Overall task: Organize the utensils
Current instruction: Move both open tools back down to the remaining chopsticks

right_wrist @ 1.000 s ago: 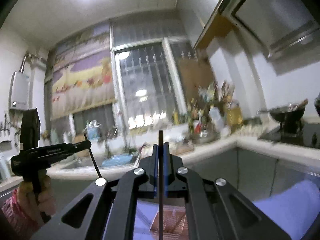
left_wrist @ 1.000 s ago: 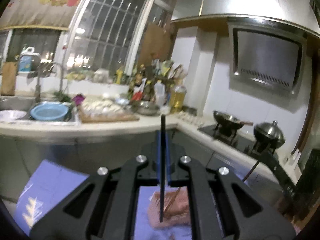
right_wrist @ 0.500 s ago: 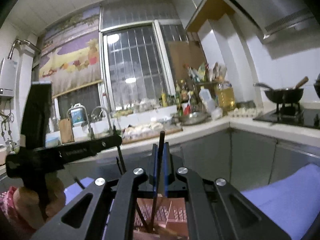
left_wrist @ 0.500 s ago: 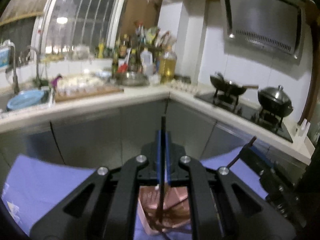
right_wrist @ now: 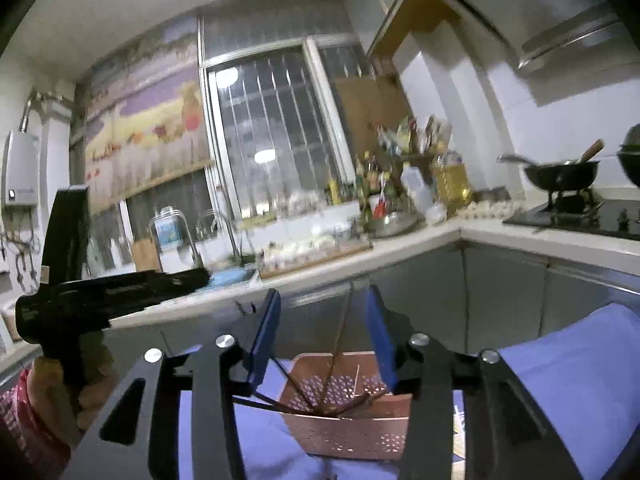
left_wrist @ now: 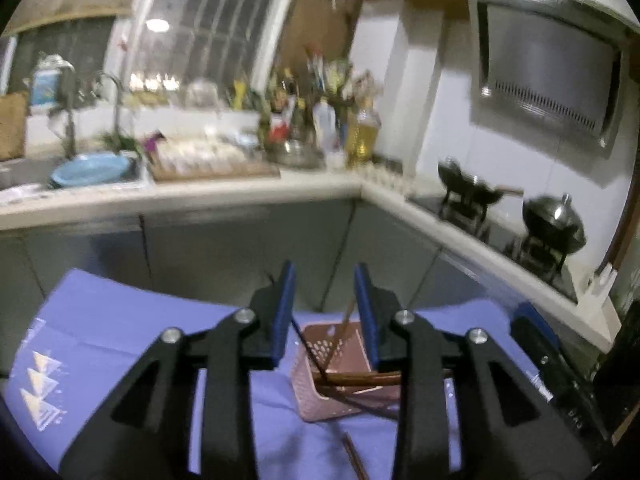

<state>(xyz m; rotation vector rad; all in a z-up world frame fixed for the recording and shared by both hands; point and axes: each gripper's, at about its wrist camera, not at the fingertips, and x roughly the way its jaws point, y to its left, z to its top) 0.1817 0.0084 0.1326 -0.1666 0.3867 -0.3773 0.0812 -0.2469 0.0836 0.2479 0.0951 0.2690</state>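
While both grippers hovered above pink basket (right_wrist: pixel 344 428), left gripper (left_wrist: pixel 324 312) and right gripper (right_wrist: pixel 326 332) stood open, empty. Chopsticks (right_wrist: pixel 340 344) leaned inside basket, directly below jaws; one apparently loose on blue cloth (left_wrist: pixel 120 332).

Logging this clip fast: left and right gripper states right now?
Left gripper: open, holding nothing, above the perforated pink plastic utensil basket.
Right gripper: open, holding nothing; dark chopsticks stand loose in the basket.
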